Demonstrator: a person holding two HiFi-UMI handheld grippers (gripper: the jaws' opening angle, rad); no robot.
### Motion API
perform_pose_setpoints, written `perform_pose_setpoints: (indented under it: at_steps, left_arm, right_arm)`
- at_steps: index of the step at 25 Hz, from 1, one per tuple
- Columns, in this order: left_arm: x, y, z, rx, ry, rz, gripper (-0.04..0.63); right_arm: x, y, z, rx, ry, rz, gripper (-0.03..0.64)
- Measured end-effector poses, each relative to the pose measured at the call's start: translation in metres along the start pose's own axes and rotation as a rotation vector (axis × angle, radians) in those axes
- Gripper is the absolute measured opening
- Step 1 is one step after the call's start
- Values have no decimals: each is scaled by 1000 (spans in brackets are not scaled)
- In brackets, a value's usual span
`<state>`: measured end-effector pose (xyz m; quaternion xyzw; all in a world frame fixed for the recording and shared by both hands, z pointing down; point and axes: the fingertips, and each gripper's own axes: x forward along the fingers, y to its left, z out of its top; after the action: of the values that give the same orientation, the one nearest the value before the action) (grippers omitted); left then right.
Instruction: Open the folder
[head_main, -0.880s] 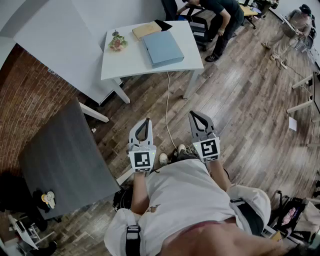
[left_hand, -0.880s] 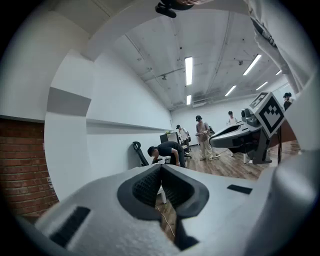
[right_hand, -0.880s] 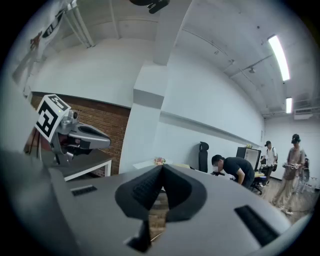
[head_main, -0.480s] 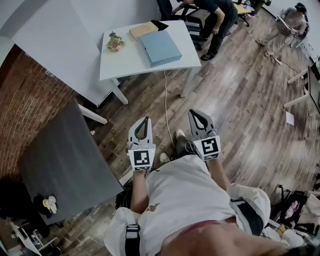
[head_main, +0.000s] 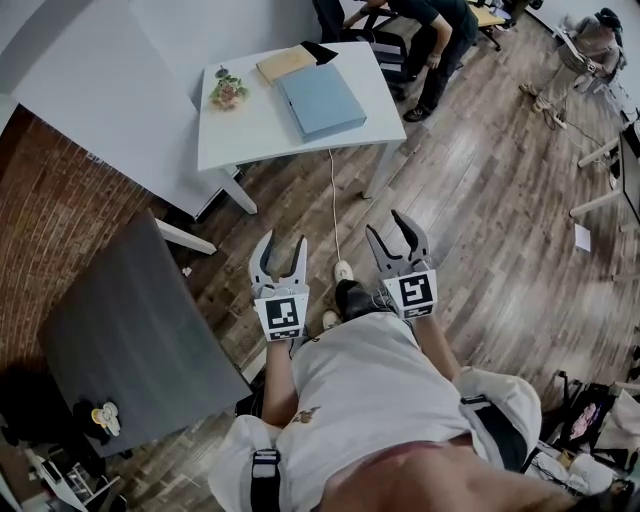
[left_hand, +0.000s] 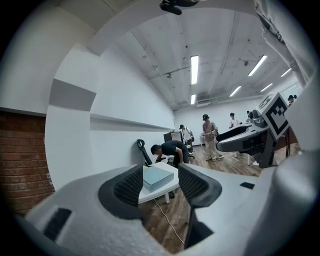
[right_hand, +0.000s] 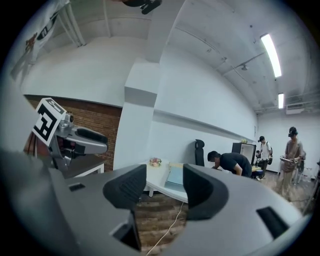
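A light blue folder (head_main: 320, 100) lies shut on a white table (head_main: 255, 125) across the room, far ahead of me. My left gripper (head_main: 281, 245) and right gripper (head_main: 392, 228) are held side by side at waist height over the wood floor, both pointing toward the table. Each one's jaws stand apart with nothing between them. In the left gripper view the folder (left_hand: 157, 176) shows small in the gap between the pads (left_hand: 131, 186). The right gripper view also frames the folder (right_hand: 175, 176) between its jaws.
On the white table also lie a tan book (head_main: 288, 62) and a small bunch of flowers (head_main: 228, 92). A cable (head_main: 333, 200) runs over the floor from the table. A dark grey table (head_main: 130, 320) and a brick wall (head_main: 50, 200) stand on the left. People (head_main: 440, 30) work behind the table.
Both grippers' jaws, shut at the tips in the earlier frames, have spread open. The grippers have stayed in front of the body while the person's feet stepped forward.
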<state>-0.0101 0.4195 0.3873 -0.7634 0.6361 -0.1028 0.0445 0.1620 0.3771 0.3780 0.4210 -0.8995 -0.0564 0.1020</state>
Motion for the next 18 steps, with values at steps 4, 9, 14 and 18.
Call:
perform_pose_setpoints:
  at_steps: [4, 9, 14, 18]
  left_arm:
    - [27, 15, -1, -6, 11, 11, 252]
    - [68, 35, -2, -3, 14, 26, 267]
    - [108, 54, 7, 0, 8, 48, 275]
    - [137, 65, 14, -2, 6, 71, 275]
  right_arm:
    - [30, -17, -1, 17, 14, -6, 243]
    - [74, -37, -2, 22, 21, 7, 252]
    - [110, -61, 6, 20, 11, 17, 252]
    - [135, -81, 8, 27, 8, 27, 252]
